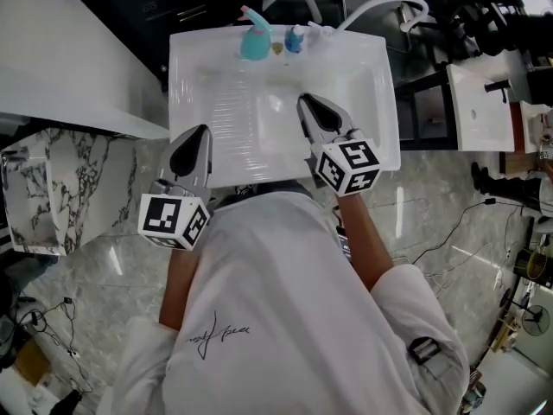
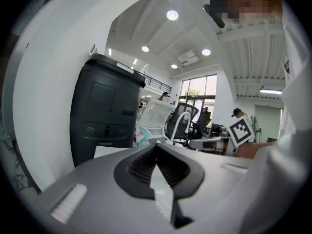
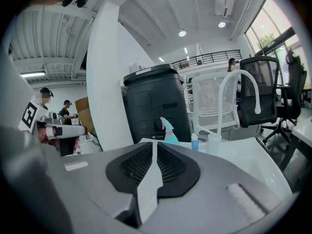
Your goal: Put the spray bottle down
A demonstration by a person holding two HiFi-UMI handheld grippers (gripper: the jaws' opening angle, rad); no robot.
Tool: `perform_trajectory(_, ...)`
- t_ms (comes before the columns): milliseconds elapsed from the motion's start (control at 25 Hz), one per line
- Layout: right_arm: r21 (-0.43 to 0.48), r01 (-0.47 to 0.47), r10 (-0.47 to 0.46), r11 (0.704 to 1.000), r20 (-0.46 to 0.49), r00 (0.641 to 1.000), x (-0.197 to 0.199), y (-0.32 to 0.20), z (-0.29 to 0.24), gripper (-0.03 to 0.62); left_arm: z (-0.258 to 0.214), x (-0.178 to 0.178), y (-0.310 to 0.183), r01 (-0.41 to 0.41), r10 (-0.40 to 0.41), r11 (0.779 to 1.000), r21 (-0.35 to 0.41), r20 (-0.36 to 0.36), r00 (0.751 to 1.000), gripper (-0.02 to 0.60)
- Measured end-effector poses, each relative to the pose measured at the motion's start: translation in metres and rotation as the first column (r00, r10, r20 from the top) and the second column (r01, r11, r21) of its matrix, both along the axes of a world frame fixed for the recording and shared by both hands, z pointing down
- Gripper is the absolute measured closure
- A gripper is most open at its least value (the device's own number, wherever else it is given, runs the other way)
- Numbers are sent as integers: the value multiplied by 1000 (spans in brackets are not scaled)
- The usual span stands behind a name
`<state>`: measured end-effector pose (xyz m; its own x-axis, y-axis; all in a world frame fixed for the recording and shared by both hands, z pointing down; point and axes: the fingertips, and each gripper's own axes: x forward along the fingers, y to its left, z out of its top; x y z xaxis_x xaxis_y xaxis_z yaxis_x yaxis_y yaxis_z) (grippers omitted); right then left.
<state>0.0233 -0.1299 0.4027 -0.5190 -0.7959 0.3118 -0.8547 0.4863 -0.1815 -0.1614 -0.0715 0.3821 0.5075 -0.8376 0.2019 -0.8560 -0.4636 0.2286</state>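
White sink top [image 1: 194,102] fills the head view, spray bottle [image 1: 255,41] upright at its back edge, left gripper [image 1: 200,132] and right gripper [image 1: 304,102] well short of it. Left gripper view: jaws clenched, empty. Right gripper view: jaws closing, nothing between them.

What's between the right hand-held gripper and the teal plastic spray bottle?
Only bare white sink basin, seen in the head view. The right hand-held gripper is closing its jaws on nothing.
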Motion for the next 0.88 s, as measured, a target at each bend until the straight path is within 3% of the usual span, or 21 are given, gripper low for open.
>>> perform_trajectory(360,-3,56,-56,998,13,998,0,18,-11,599,1,-19,10,119,-120,993,-25,-60,991,578)
perform_trajectory(880,-41,101,-100,994,14,995,1,32,-7,599,12,-11,17,93,-97,994,-61,-57,994,580)
